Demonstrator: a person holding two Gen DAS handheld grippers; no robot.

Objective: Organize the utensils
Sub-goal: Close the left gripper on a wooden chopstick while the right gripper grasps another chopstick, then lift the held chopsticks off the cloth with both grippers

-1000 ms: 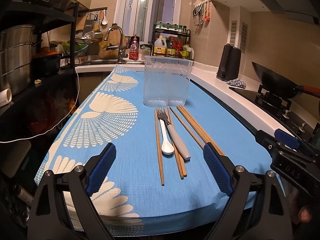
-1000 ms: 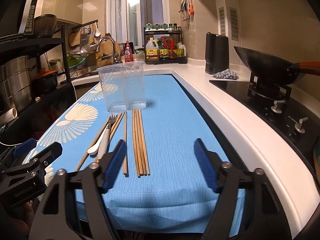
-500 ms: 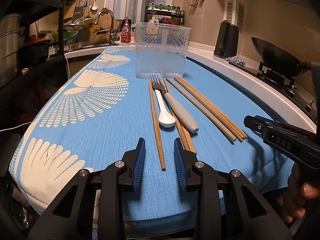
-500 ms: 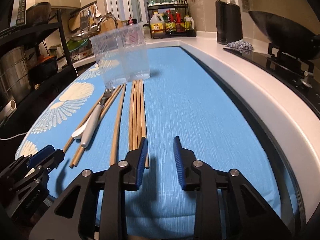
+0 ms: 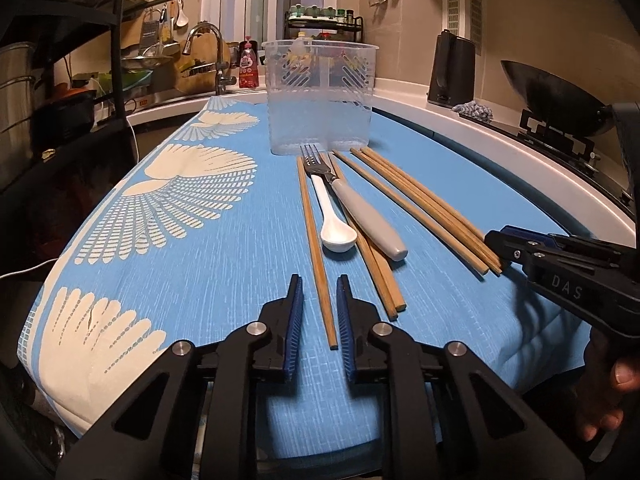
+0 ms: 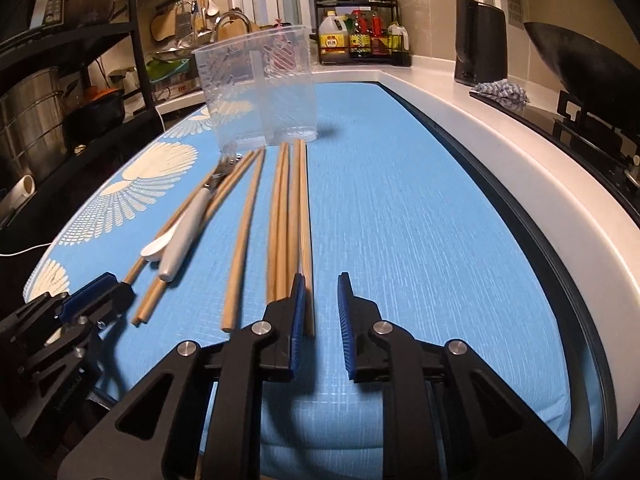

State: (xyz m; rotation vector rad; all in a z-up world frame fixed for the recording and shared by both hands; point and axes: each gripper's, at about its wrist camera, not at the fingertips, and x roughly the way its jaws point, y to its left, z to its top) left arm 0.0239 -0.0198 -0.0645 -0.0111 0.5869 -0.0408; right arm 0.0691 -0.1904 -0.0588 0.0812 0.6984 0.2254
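On the blue cloth lie a grey-handled fork, a white spoon and several wooden chopsticks, in front of a clear divided container. My left gripper hangs low over the cloth with its jaws closing. The near end of the leftmost chopstick lies between the pads with a gap on both sides. My right gripper is closing too. The end of the rightmost chopstick of the bundle sits just inside its left pad, and the right pad is apart from it.
A stove with a black wok and a dark kettle stand on the white counter to the right. At the back left is the sink tap, with a dark shelf of pots at the left. A person's hand holds the right gripper.
Both grippers have come down toward the cloth and the near ends of the chopsticks. Their jaws have narrowed from wide apart to a small gap.
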